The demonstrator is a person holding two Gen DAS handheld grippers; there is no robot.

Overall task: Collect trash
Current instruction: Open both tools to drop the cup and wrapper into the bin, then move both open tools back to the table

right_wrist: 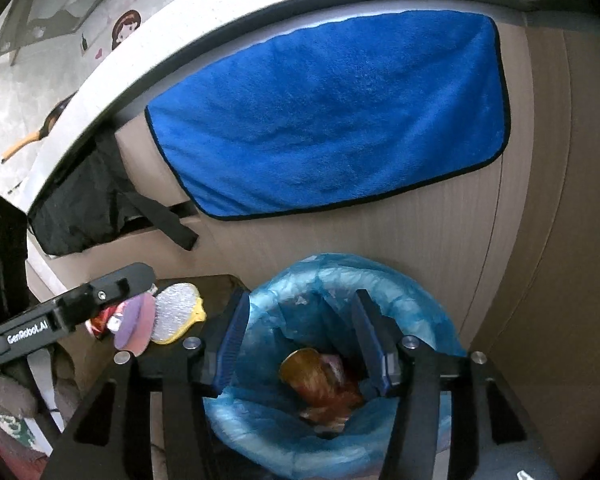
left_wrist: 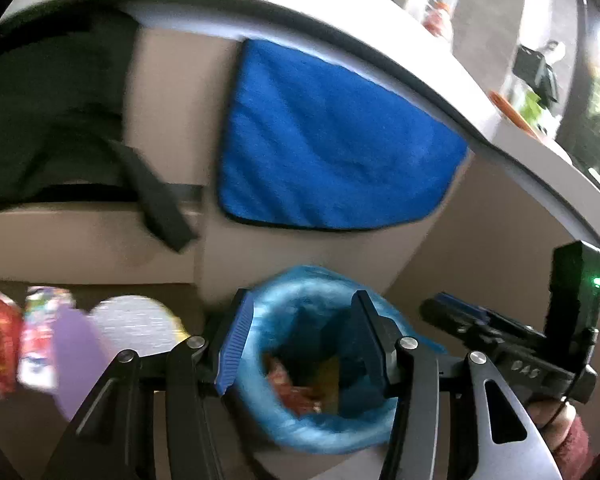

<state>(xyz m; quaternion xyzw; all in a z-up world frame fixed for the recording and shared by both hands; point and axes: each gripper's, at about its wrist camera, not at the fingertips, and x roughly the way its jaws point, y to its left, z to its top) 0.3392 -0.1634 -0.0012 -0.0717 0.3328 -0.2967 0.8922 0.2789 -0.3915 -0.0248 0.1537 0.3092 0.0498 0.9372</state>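
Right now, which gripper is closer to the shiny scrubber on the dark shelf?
Left. The left gripper reaches over the pads beside the scrubber; the right gripper hangs open over the blue-lined bin.

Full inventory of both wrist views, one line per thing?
bin: 1, blue liner, against the cabinet, below both claws
trash: several pieces, red-orange, inside the bin
towel: 1, blue, hanging from the counter edge
black cloth: 1, hanging left of the towel
scrubbers: a few, silver-yellow and purple, left of the bin
wrappers: 2, red and white, left of the scrubbers, blurred
left claw: 1, black with blue pads, open over the bin
right claw: 1, same, open over the bin
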